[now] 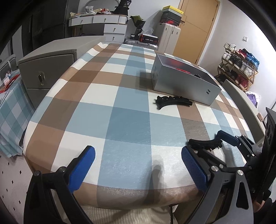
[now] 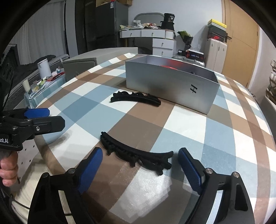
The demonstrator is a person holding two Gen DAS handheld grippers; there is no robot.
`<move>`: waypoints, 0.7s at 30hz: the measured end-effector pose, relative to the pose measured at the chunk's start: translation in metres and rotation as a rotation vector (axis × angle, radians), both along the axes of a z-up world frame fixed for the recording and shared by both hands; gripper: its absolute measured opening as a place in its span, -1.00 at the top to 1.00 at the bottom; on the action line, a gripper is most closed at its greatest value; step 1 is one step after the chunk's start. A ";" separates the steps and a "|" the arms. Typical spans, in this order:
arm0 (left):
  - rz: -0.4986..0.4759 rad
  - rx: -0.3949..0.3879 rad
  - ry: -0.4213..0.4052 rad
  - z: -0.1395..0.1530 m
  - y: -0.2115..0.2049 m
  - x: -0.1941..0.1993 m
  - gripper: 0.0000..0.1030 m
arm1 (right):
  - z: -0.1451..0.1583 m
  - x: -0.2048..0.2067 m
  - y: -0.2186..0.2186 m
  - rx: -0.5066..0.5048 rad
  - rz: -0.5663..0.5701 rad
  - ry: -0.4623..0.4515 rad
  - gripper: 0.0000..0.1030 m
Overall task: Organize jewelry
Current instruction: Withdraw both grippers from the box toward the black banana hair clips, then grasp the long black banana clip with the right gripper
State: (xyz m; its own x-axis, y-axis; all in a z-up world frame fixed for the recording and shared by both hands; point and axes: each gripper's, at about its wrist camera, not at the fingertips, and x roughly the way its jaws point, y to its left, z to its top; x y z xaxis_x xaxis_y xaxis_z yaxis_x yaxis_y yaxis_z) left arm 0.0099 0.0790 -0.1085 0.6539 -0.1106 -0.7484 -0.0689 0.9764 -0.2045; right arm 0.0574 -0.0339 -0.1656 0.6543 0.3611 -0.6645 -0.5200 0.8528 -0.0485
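Now the right gripper straddles the near black hair clip, jaws spread, pads apparently not touching it. Its long axis runs across the gap, lying on the checked tablecloth; the left gripper hangs spread and empty.

I'm seeing a table under a blue, tan and white checked cloth filling the centre. At 11 o'clock a white vanity desk with small drawers, top cluttered (can't make out items). Grey cabinet at 9 o'clock, keyhole on its front. Orange-wood door at 1 o'clock, white suitcase beside it with shoeboxes stacked on top. Shoe rack at 3 o'clock, packed. Walls white, light switch near the door. In my right view, a dark tall cabinet at 11 o'clock.
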 end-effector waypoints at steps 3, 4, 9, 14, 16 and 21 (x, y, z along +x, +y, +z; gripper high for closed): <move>0.004 -0.001 0.008 0.000 0.002 0.002 -0.90 | -0.001 -0.003 0.002 0.007 0.006 -0.026 -0.45; 0.004 -0.003 0.008 0.000 0.002 0.002 -0.90 | -0.001 -0.003 0.003 0.008 0.005 -0.029 -0.45; 0.000 0.008 0.001 0.004 0.003 0.005 -0.90 | -0.001 -0.005 0.001 0.023 0.009 -0.035 -0.45; -0.025 0.027 0.002 0.010 0.003 0.020 -0.90 | 0.007 -0.006 -0.010 0.088 0.007 -0.036 -0.45; -0.044 0.023 0.009 0.013 0.000 0.031 -0.90 | 0.012 -0.005 -0.017 0.106 -0.012 -0.046 -0.45; -0.134 -0.011 0.056 0.015 -0.020 0.070 -0.90 | 0.028 0.003 -0.054 0.180 -0.096 -0.056 -0.45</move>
State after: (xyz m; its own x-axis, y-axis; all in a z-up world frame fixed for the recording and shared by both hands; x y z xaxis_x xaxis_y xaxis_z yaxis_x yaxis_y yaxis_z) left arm 0.0802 0.0591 -0.0930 0.5901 -0.2026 -0.7815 0.0507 0.9754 -0.2146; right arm 0.0600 -0.0881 -0.1375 0.7256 0.4050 -0.5564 -0.4366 0.8958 0.0827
